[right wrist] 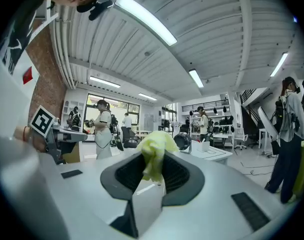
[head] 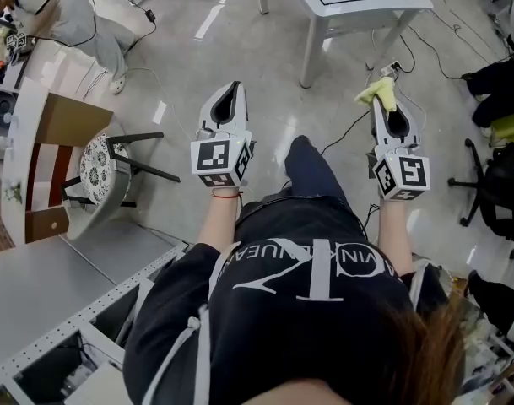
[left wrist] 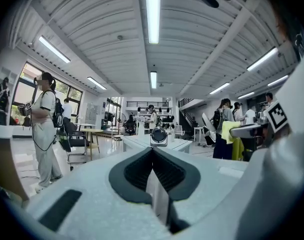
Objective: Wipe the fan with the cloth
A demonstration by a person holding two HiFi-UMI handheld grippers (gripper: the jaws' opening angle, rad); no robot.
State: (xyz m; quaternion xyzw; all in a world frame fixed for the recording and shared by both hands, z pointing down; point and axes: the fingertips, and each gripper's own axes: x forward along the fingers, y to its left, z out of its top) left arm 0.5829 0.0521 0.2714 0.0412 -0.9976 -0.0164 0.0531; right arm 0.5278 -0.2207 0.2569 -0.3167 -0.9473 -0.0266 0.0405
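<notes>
Fan (left wrist: 158,136) sits upright on the white table (left wrist: 137,142) ahead of both grippers, well apart from them, small and round, facing this way; right gripper view has it just right of the cloth, on the same table, next to a small white cup (right wrist: 205,146). Can't make the fan out in the head view, only the table's near edge and legs at the top. Cloth (right wrist: 154,151) is yellow-green, bunched, pinched in the right gripper (head: 385,106), jaws closed on it, a wad sticking up and forward past the tips. Nothing touches the fan. Left gripper (head: 230,89) has its jaws pressed together with nothing between them. Both grippers are held out roughly level, side by side, well apart, one in each hand, marker cubes (head: 221,160) facing the head camera. Person is standing in a black shirt with white print, one dark trouser leg showing between the arms, red string on the left wrist. Grey glossy floor below, black cable (head: 345,129) running toward the table. Left of the person: a chair (head: 100,171) with a patterned seat, and a grey shelf unit lower down. Background: several people standing around, more tables, strip lights on a ribbed ceiling.
</notes>
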